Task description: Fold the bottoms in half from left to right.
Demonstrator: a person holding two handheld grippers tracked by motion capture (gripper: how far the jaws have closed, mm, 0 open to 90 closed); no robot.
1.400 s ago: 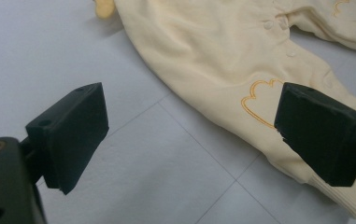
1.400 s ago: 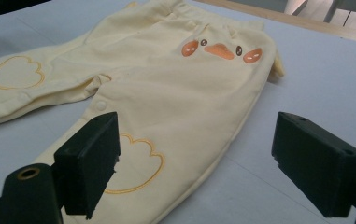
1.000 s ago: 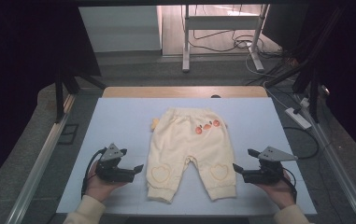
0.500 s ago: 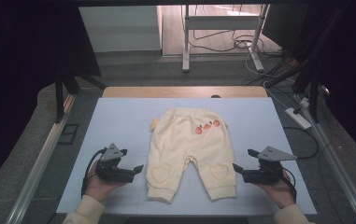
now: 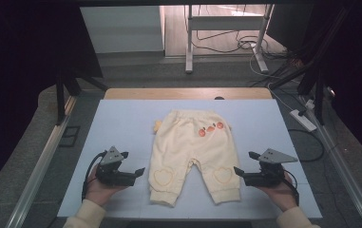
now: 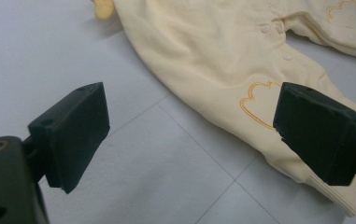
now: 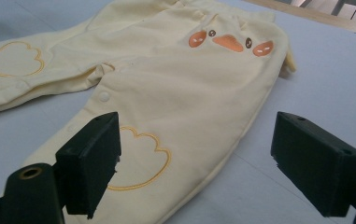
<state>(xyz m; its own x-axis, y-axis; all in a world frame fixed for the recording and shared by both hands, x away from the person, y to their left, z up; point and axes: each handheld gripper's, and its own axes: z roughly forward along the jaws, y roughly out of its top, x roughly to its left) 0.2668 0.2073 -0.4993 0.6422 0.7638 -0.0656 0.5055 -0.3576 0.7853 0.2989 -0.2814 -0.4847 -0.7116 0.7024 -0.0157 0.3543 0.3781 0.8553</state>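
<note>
Two grippers, the left gripper (image 5: 139,172) and right gripper (image 5: 238,170), sit with jaws spread wide on either side of the yellow baby trousers (image 5: 193,151), which lie flat mid-table (image 5: 121,118), likely so each can take a leg cuff.

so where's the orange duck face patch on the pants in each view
High view: duck face patch sits at upper right of the yellow pants, mid-table.
Left gripper view: not in it.
Right gripper view: patch at top centre, beyond the jaws.
Shared landmark: the heart outline on the knee.
</note>
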